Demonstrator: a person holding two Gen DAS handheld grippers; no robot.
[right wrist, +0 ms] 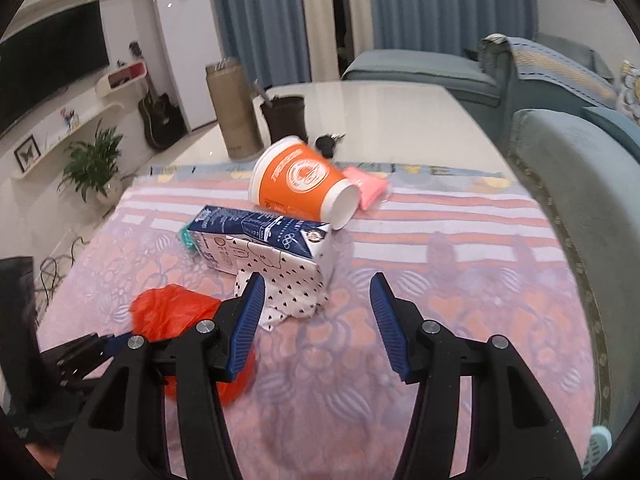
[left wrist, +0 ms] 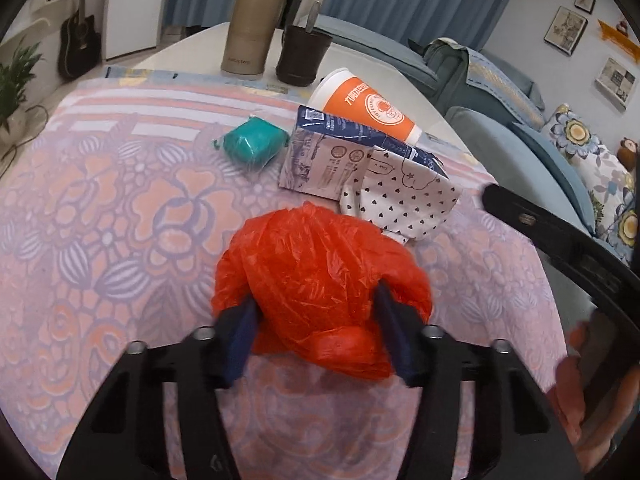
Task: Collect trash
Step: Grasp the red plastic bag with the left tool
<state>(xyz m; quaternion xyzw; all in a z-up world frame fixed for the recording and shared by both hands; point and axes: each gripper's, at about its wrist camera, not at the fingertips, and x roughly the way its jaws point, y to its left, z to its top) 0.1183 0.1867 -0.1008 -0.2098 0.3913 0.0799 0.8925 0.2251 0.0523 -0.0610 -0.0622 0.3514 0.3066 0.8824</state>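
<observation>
A crumpled orange plastic bag lies on the patterned cloth, between the fingers of my left gripper, which stands wide and presses its sides. It also shows in the right wrist view. Beyond it lie a white heart-print wrapper, a blue-and-white milk carton, a tipped orange paper cup and a teal packet. My right gripper is open and empty above the cloth, its left finger near the heart-print wrapper, with the carton and cup ahead.
A tan thermos and a dark cup with a spoon stand at the table's far edge. A pink packet and keys lie behind the cup. A teal sofa borders the right side.
</observation>
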